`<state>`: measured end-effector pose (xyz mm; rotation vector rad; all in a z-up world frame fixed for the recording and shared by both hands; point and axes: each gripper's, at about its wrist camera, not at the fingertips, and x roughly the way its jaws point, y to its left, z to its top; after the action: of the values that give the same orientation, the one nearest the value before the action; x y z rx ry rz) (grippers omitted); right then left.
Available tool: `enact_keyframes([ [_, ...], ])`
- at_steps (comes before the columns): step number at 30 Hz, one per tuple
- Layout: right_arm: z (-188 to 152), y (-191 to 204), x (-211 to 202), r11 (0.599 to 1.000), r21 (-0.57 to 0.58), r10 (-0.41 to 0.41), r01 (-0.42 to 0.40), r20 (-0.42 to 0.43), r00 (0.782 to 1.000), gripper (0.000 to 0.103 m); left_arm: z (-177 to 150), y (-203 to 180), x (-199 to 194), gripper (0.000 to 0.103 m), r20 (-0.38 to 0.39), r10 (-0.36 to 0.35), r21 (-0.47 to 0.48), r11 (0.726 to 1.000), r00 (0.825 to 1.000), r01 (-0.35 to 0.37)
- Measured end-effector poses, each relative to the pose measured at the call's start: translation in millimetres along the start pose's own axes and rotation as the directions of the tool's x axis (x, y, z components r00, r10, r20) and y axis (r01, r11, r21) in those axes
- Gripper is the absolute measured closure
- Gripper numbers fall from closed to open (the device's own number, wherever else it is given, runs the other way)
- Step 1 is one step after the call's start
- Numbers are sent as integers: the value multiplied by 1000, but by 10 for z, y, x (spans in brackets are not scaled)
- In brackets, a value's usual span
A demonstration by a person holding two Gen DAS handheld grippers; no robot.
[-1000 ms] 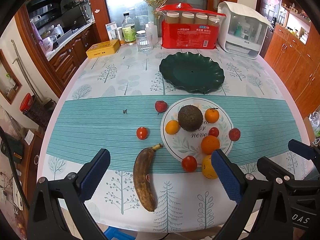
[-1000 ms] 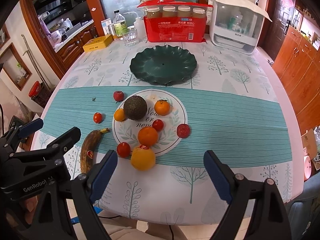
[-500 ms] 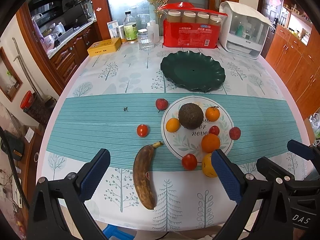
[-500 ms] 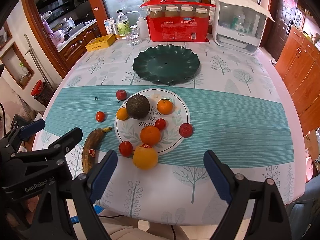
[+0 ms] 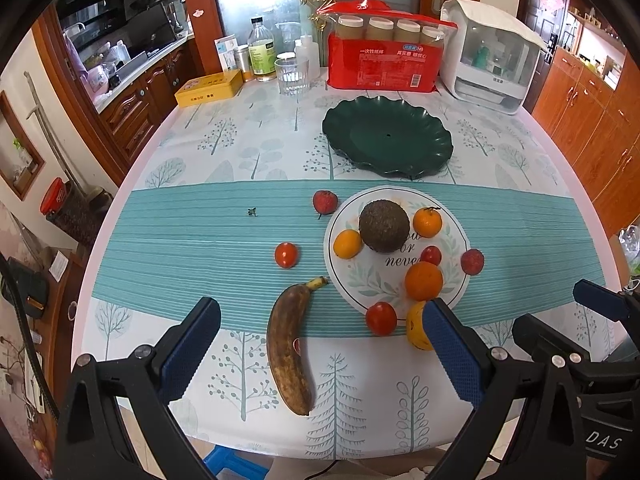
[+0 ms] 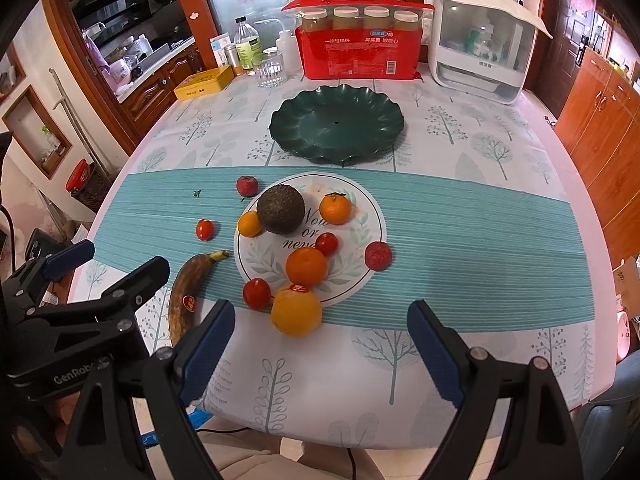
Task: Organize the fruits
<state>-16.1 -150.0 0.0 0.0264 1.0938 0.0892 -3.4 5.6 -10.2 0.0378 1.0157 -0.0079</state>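
A: Left wrist camera, what do your tongs do?

B: My left gripper (image 5: 320, 344) is spread wide and holds nothing. It hangs above the near table edge, over the brown banana (image 5: 290, 350). One pad (image 5: 450, 346) covers part of the yellow orange (image 5: 416, 330).

A: And the other one?

B: My right gripper (image 6: 322, 348) is also spread and empty, just before the same orange, above the tablecloth (image 6: 460, 240).

A: Where are the fruits?

B: The avocado (image 5: 383, 225) and small oranges lie on the white plate (image 5: 360, 280). A tomato (image 5: 286, 255) lies apart on the cloth. The green plate (image 5: 387, 136) behind is bare. Farther back stand a red package (image 5: 384, 62) and a glass (image 5: 292, 76).
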Motion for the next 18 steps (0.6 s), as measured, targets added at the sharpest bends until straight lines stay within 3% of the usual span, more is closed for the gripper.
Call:
enact_keyframes([
  [18, 1, -32, 62, 1000, 14, 23, -23, -46, 999, 14, 65, 19, 127, 3, -50, -6, 4, 1000, 999, 6],
])
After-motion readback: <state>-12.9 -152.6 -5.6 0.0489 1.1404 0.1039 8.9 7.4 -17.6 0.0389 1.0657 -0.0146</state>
